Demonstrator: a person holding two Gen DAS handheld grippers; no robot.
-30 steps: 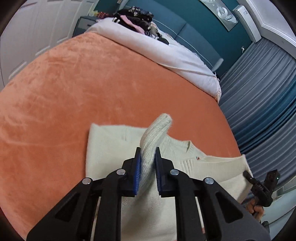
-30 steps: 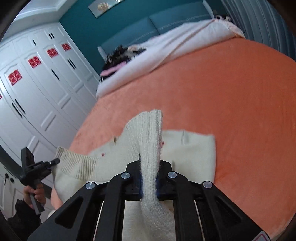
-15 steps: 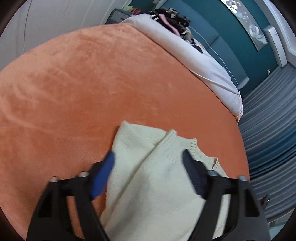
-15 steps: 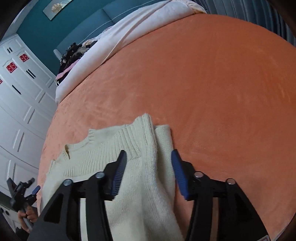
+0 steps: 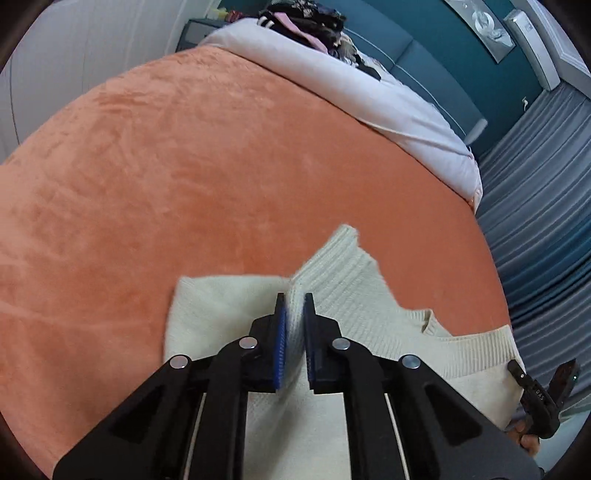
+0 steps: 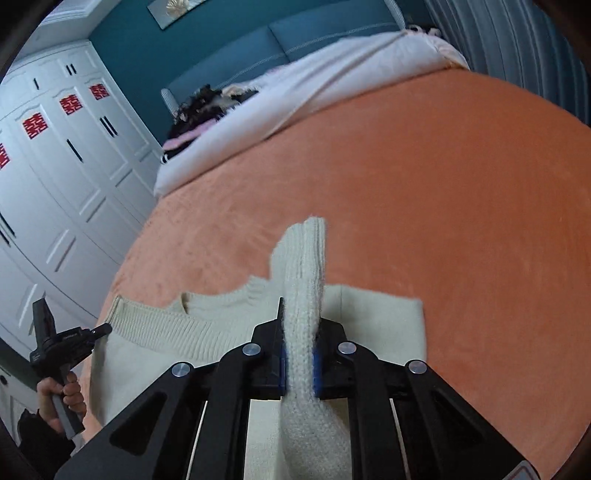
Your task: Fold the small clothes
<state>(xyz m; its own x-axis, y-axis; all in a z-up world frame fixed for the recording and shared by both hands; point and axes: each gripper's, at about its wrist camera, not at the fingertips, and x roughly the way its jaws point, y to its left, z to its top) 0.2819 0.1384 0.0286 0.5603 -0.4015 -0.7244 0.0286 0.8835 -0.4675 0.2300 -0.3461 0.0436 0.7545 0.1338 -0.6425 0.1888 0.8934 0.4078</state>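
Note:
A cream knitted sweater (image 5: 221,310) lies folded on the orange blanket (image 5: 184,166). My left gripper (image 5: 294,310) is shut on a pinched ridge of the sweater near its ribbed edge (image 5: 332,258). In the right wrist view my right gripper (image 6: 300,325) is shut on a raised fold of the same sweater (image 6: 369,317), whose ribbed end (image 6: 310,240) sticks up past the fingers. Each gripper also shows at the edge of the other's view: the right one (image 5: 543,398) and the left one (image 6: 62,343).
A white duvet (image 5: 351,85) with a heap of dark clothes (image 5: 306,18) lies at the bed's far end by a teal headboard (image 6: 295,48). White wardrobe doors (image 6: 55,166) stand on one side, grey curtains (image 5: 535,221) on the other.
One second ago both grippers held sweater folds; half a second ago both were open above the sweater. Now both have shut again on raised folds of it.

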